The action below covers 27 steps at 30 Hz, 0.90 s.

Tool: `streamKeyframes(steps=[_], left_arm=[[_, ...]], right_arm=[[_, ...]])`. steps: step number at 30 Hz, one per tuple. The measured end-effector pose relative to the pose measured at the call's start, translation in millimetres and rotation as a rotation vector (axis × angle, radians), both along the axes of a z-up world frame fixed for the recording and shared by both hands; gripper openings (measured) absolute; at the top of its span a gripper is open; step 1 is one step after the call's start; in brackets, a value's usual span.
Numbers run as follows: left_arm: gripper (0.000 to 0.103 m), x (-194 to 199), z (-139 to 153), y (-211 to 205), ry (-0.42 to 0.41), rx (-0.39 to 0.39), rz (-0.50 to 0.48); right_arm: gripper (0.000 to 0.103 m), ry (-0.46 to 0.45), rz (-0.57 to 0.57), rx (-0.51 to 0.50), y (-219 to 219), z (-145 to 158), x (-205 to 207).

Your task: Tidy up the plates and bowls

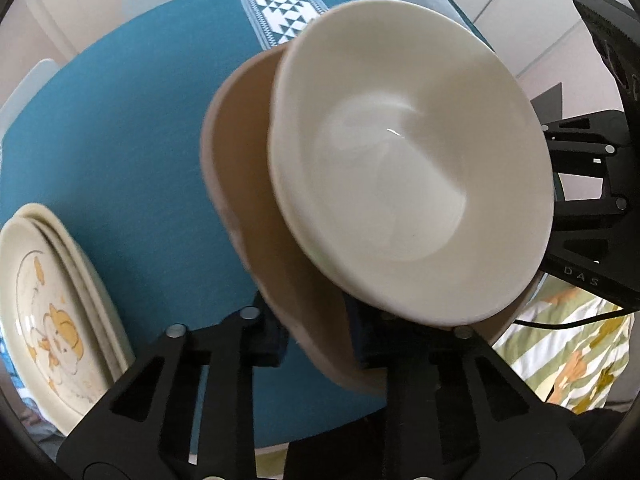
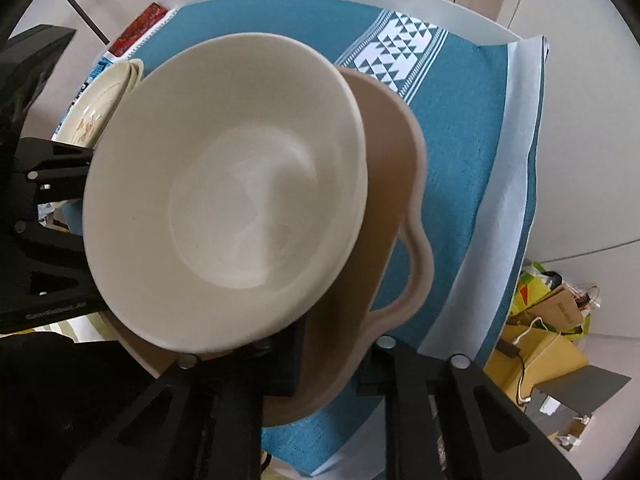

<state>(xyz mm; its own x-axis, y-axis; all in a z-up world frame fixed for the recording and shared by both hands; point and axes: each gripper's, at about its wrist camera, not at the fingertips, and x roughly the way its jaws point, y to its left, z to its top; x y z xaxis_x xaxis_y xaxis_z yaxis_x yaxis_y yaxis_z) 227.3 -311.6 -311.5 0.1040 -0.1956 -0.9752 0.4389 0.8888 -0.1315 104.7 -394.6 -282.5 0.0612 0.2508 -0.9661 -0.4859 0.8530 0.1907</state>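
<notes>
A cream bowl (image 1: 412,160) sits inside a tan wavy-rimmed dish (image 1: 244,184), and both are held tilted above the blue tablecloth. My left gripper (image 1: 316,340) is shut on the tan dish's near rim. My right gripper (image 2: 332,356) is shut on the opposite rim of the tan dish (image 2: 384,208), with the cream bowl (image 2: 224,192) resting in it. Each gripper shows at the side of the other's view. Stacked cream plates with a yellow cartoon print (image 1: 52,320) lie at the table's left edge, and they also show in the right wrist view (image 2: 100,108).
The round table is covered by a blue cloth (image 1: 132,140) with a white triangle-patterned band (image 1: 280,8). A red item (image 2: 138,30) lies at the far table edge. Boxes and bags (image 2: 552,320) sit on the floor to the right. A striped green fabric (image 1: 568,360) is nearby.
</notes>
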Motion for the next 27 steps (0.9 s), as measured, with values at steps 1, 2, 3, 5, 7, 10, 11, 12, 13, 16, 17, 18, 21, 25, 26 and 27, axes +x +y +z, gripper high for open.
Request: streamKeyframes(steps=[1,2,3,5,7,10,11,12,13,16,17,18,21,25,26,27], left_arm=[[0.018,-2,0,-2,-0.005,-0.005,-0.014],[0.018,-4,1,-3,-0.017,-0.001,-0.016],[0.018,-4,2,-3,-0.020,-0.005,-0.011],[0.018,-7,2,-1,-0.030,-0.014,-0.005],[0.018,-10,4,-1,-0.049,0.000,-0.008],[0.018,-3,5,-3,-0.073,0.012,-0.008],[0.018,-2,7,-2,-0.079,0.010,-0.004],[0.018,-2,11,0,-0.086,0.007,0.003],[0.018,-2,15,2,-0.091,0.005,0.006],[0.018,-3,33,8,-0.116,0.000,0.015],[0.018,-3,42,12,-0.127,-0.004,0.014],[0.018,-3,49,16,-0.137,-0.009,0.016],[0.018,-3,74,33,-0.164,-0.018,0.025],[0.018,-3,100,60,-0.195,-0.026,0.036],[0.018,-3,107,71,-0.203,-0.030,0.036],[0.018,-3,111,79,-0.206,-0.032,0.032]], right_arm=[[0.014,-0.009,-0.004,0.005,0,0,-1],[0.014,-0.018,-0.007,0.013,-1,1,-2],[0.014,-0.030,-0.007,0.022,-2,2,-4],[0.014,-0.041,-0.011,0.025,-2,3,-5],[0.014,-0.051,-0.015,0.027,-1,3,-3],[0.014,-0.074,-0.018,0.033,0,7,-6],[0.014,-0.082,-0.017,0.033,0,9,-6],[0.014,-0.095,-0.021,0.036,1,12,-5],[0.014,-0.102,-0.024,0.041,0,12,-4],[0.014,-0.128,-0.030,0.055,2,26,0],[0.014,-0.143,-0.026,0.055,4,32,1],[0.014,-0.158,-0.021,0.053,7,40,3],[0.014,-0.190,-0.010,0.052,18,63,6],[0.014,-0.228,0.000,0.050,40,91,9],[0.014,-0.235,0.000,0.051,46,98,10],[0.014,-0.242,-0.001,0.052,54,104,10]])
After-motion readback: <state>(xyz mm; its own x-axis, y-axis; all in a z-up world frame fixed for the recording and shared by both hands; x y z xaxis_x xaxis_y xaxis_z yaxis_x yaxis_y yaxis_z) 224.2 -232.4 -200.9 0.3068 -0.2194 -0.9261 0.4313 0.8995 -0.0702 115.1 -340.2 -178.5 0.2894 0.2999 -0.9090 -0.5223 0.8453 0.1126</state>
